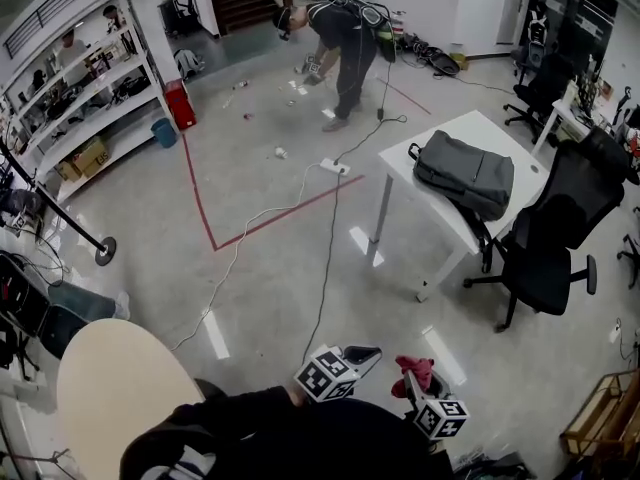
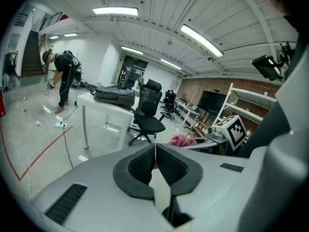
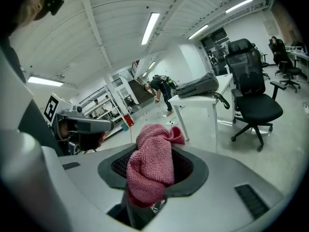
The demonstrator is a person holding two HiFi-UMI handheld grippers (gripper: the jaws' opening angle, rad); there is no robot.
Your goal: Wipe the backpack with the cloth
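Of the two tools, the right gripper (image 1: pixel 408 376) is clamped on a pink terry cloth (image 3: pixel 152 164). In the right gripper view the bunched fabric fills the space between the dark ribbed pads and bulges out above and below them. The left gripper (image 2: pixel 155 162) holds nothing, and its two ribbed pads meet along a thin line, fully closed. In the head view both tools sit at the near edge, side by side. Each carries a black-and-white marker cube, and both point toward the far side and slightly down over the glossy pale floor (image 1: pixel 270 298).

The dark grey fabric backpack (image 1: pixel 465 176) lies flat on a white rectangular table (image 1: pixel 478 133), far to the right and well apart from both grippers. Its carry handle faces the table's left corner. In the right gripper view a black strap hangs over the table edge on the side nearest a chair. That black swivel office chair (image 1: pixel 550 238) stands just beside the table on its right.

A red tape line (image 1: pixel 200 203) forms an angle on the floor left of the table. A white cable (image 1: pixel 240 258) crosses it and runs to a white power strip (image 1: pixel 335 166). At the far side a person in dark clothes (image 1: pixel 340 33) bends forward. White metal shelving (image 1: pixel 85 88) loaded with boxes lines the far left. A round beige tabletop (image 1: pixel 115 398) sits at the near left.
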